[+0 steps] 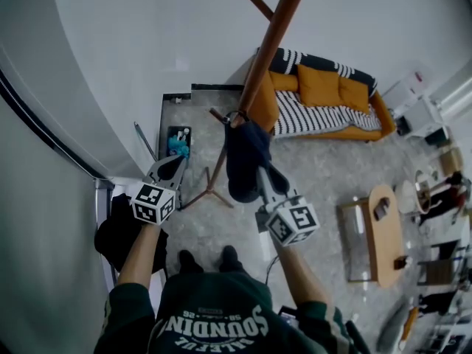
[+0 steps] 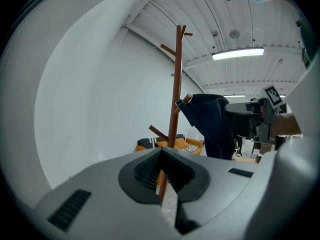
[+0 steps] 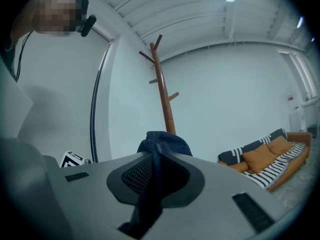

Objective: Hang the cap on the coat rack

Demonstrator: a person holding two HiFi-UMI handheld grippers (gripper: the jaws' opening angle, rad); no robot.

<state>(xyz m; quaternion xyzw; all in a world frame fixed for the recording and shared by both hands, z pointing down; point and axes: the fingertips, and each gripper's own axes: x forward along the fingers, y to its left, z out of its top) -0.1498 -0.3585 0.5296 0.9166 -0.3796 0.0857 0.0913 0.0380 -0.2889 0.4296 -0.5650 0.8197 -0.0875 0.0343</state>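
The wooden coat rack (image 1: pixel 273 43) rises in front of me, its pole (image 2: pixel 176 84) carrying slanted pegs. A dark navy cap (image 1: pixel 247 153) hangs beside the pole, its top edge at a low peg (image 2: pixel 187 99). My right gripper (image 1: pixel 263 179) is shut on the cap's lower part, and dark cloth (image 3: pixel 165 141) fills the gap between its jaws (image 3: pixel 155 159). My left gripper (image 1: pixel 173 164) is held to the left of the rack, apart from the cap, its jaws together with nothing in them (image 2: pixel 162 176). The rack's top is out of the head view.
The rack's spread legs (image 1: pixel 210 190) stand on the grey floor near my feet. An orange and striped sofa (image 1: pixel 332 102) lies behind the rack. A wooden coffee table (image 1: pixel 387 234) is to the right. A black bundle (image 1: pixel 110 234) sits by the left wall.
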